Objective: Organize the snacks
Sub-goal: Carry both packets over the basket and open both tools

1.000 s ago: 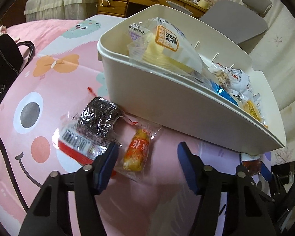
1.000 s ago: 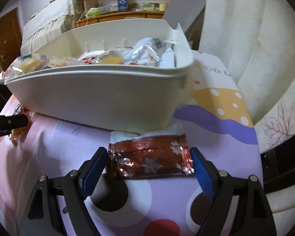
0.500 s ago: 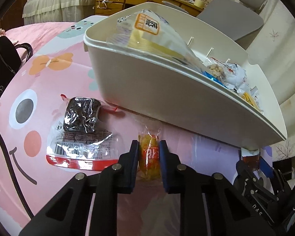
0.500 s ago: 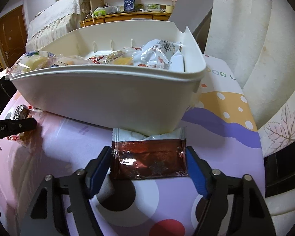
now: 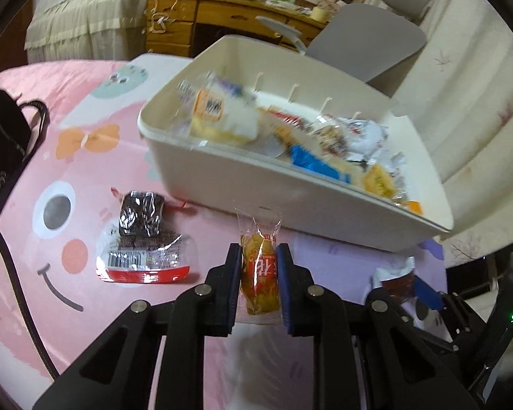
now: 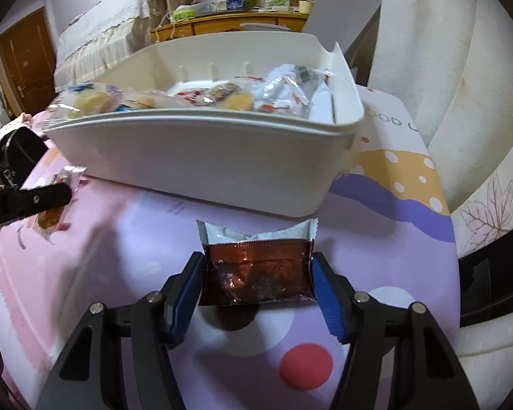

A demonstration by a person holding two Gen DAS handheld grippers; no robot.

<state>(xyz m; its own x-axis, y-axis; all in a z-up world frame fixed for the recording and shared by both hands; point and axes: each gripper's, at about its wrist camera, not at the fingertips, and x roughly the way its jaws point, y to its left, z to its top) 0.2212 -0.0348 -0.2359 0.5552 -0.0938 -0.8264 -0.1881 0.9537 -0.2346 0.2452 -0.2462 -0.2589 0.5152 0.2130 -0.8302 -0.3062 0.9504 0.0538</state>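
Note:
My left gripper (image 5: 256, 266) is shut on a small yellow snack packet (image 5: 259, 273) and holds it above the pink cloth, in front of the white bin (image 5: 290, 205) full of snacks. My right gripper (image 6: 256, 280) is shut on a dark red foil packet (image 6: 256, 273), lifted just off the cloth in front of the same bin (image 6: 205, 164). A dark chocolate cake in a clear wrapper with a red edge (image 5: 143, 235) lies on the cloth left of my left gripper. The right gripper with its red packet also shows in the left wrist view (image 5: 398, 282).
A black handbag (image 5: 3, 143) lies at the left edge of the bed. A grey chair (image 5: 369, 41) and a wooden desk (image 5: 222, 13) stand behind the bin. A white curtain (image 6: 444, 68) hangs to the right.
My left gripper closed on the yellow packet and has lifted it off the cloth. My right gripper closed on the red foil packet and raised it slightly.

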